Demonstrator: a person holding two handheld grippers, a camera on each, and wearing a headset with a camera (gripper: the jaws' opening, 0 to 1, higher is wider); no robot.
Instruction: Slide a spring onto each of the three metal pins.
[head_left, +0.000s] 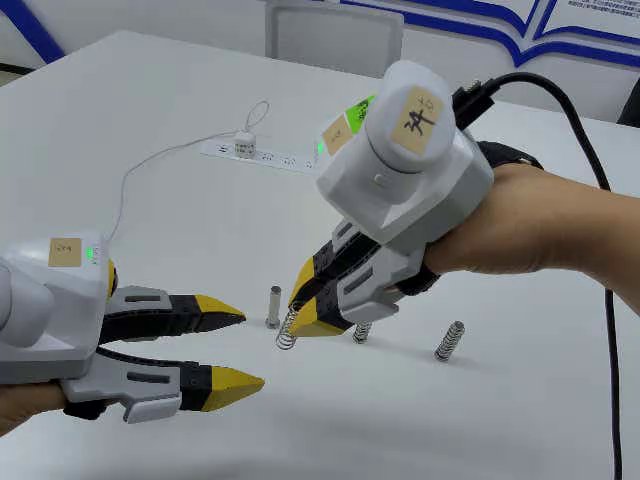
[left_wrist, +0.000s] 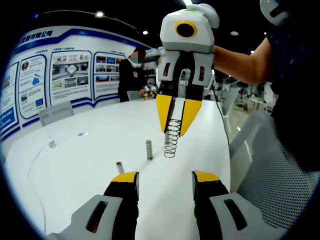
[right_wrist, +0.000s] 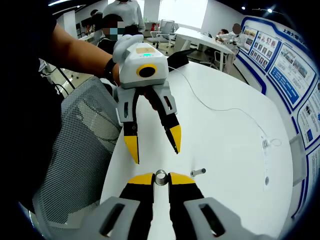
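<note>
spring (head_left: 286, 333) was clamped in the right gripper (head_left: 303, 312), tilted, just beside the upright bare pin (head_left: 274, 306); left gripper (head_left: 252, 349) was seen with jaws apart.

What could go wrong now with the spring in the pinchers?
1. The right gripper pinches the spring only by its upper end, and the rest hangs free. It might wobble, miss, or pop out.
2. The bare metal pin stands on the table with nothing holding it, because the left gripper is open and apart from it. A bump from the spring could tip it over.
</note>
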